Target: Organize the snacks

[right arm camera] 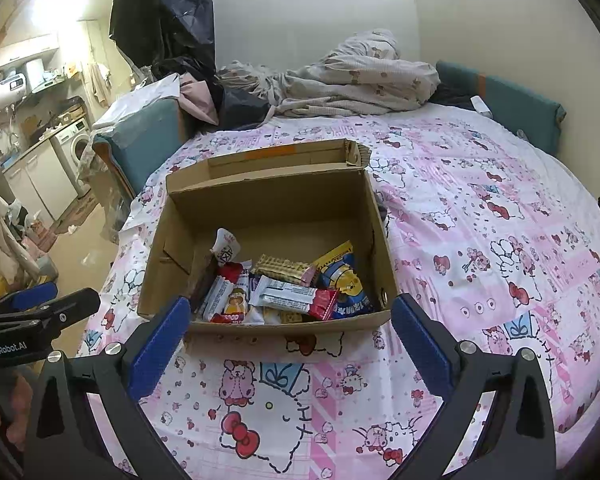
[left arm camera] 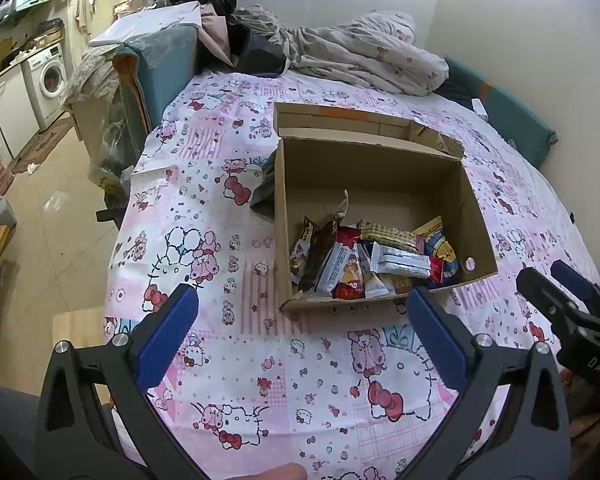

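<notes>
An open cardboard box sits on a bed with a pink cartoon-print sheet. Several wrapped snacks lie piled at its near end, among them a blue-and-yellow packet and a white bar. My left gripper is open and empty, above the sheet just short of the box's near wall. My right gripper is open and empty, its fingertips flanking the box's near edge. Each gripper shows at the edge of the other's view: right, left.
A crumpled grey blanket and dark clothes lie at the bed's far end. A teal headboard cushion lines the wall. A dark item lies beside the box's left side. Kitchen units and a washing machine stand far left.
</notes>
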`<state>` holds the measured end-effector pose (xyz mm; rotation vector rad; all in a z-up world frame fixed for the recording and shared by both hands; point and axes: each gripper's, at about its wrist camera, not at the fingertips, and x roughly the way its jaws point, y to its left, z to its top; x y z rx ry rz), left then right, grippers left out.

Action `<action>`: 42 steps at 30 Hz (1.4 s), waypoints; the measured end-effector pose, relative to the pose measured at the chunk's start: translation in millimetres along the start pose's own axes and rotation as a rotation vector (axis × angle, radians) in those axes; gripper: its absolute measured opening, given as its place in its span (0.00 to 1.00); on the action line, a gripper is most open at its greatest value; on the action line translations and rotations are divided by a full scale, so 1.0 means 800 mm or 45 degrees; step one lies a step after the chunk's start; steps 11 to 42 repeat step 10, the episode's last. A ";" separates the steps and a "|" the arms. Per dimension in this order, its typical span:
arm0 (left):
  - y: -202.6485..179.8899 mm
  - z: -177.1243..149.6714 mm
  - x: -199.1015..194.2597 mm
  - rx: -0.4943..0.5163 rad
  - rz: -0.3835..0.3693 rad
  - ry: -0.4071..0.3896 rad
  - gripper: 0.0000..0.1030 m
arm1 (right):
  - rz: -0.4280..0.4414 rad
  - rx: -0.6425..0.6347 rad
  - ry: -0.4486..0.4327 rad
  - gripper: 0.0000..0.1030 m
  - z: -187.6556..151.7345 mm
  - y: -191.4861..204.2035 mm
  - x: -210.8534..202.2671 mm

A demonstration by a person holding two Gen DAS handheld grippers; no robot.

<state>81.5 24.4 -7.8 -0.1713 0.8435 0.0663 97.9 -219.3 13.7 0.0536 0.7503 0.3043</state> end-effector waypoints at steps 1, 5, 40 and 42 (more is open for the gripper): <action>0.001 0.000 0.000 -0.002 -0.004 0.002 1.00 | 0.003 0.003 0.002 1.00 0.000 -0.001 0.000; 0.002 0.002 0.002 -0.022 -0.009 0.009 1.00 | 0.011 0.023 0.010 1.00 0.000 -0.003 0.003; 0.003 0.001 0.012 -0.047 -0.033 0.067 1.00 | 0.030 0.046 0.024 1.00 0.000 -0.005 0.006; 0.003 0.001 0.012 -0.047 -0.033 0.067 1.00 | 0.030 0.046 0.024 1.00 0.000 -0.005 0.006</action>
